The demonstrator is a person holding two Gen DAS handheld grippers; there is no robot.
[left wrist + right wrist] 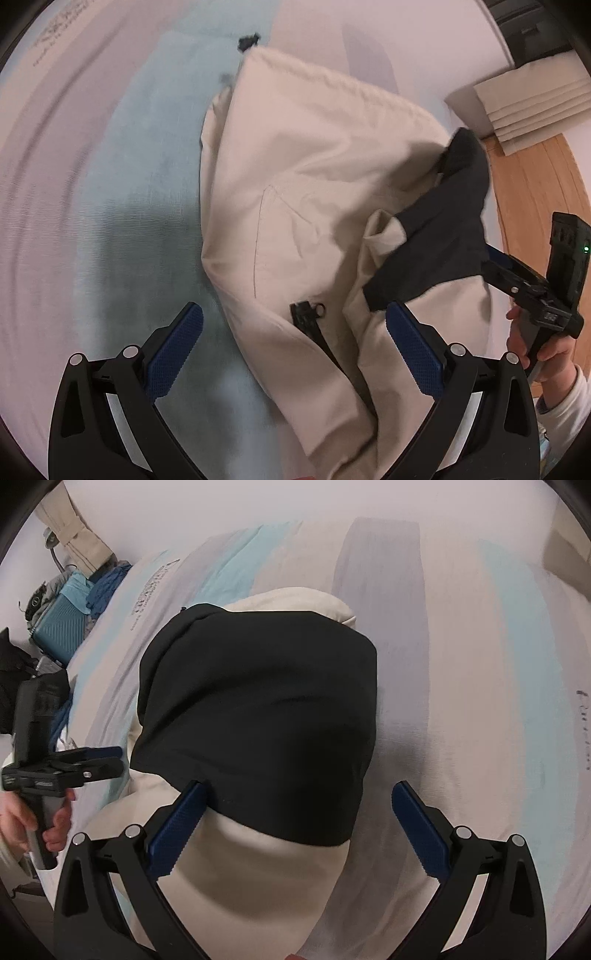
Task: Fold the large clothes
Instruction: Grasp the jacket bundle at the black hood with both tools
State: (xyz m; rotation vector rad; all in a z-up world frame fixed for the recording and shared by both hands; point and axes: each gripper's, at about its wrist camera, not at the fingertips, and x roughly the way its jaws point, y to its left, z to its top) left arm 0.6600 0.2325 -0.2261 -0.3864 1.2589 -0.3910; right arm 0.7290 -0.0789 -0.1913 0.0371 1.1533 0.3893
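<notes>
Mid-fold: a bulky cream fabric jacket with black lining lies bunched at 12 o'clock on the striped bedspread; left gripper and right gripper both spread, empty; smoothing remains.

Left gripper fingers spread wide, nothing between them. Cream garment bunched ahead, black lining turned out past right fingertip, zipper pull just ahead of gap. Striped bedsheet beyond left finger. Right gripper hand-held far right.
</notes>
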